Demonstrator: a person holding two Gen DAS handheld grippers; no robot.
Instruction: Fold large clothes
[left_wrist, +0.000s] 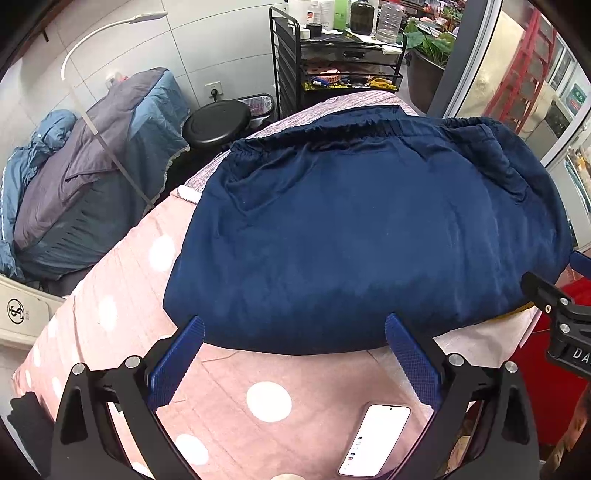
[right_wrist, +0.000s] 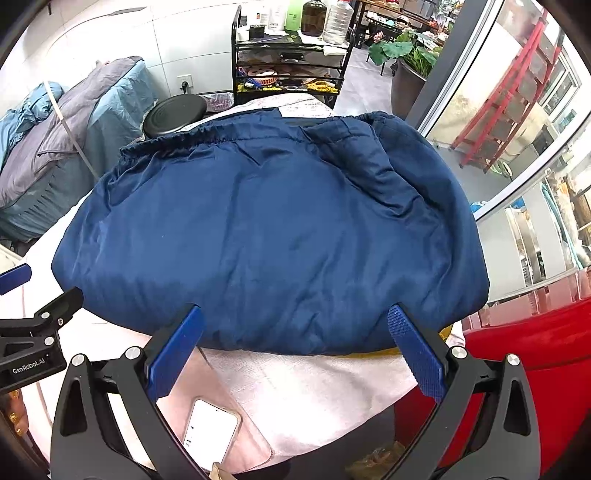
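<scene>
Both grippers (left_wrist: 293, 336) (right_wrist: 295, 326) agape nr navy garment (left_wrist: 362, 229)

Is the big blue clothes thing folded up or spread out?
Folded. The navy garment lies doubled in a thick, rounded bundle on the pink bed, elastic edge at the far side.

2 wrist fisheyes look forward and down, close over the folded navy-blue fabric garment (left_wrist: 362, 229) (right_wrist: 273, 236); both share it, left view from farther left.
</scene>
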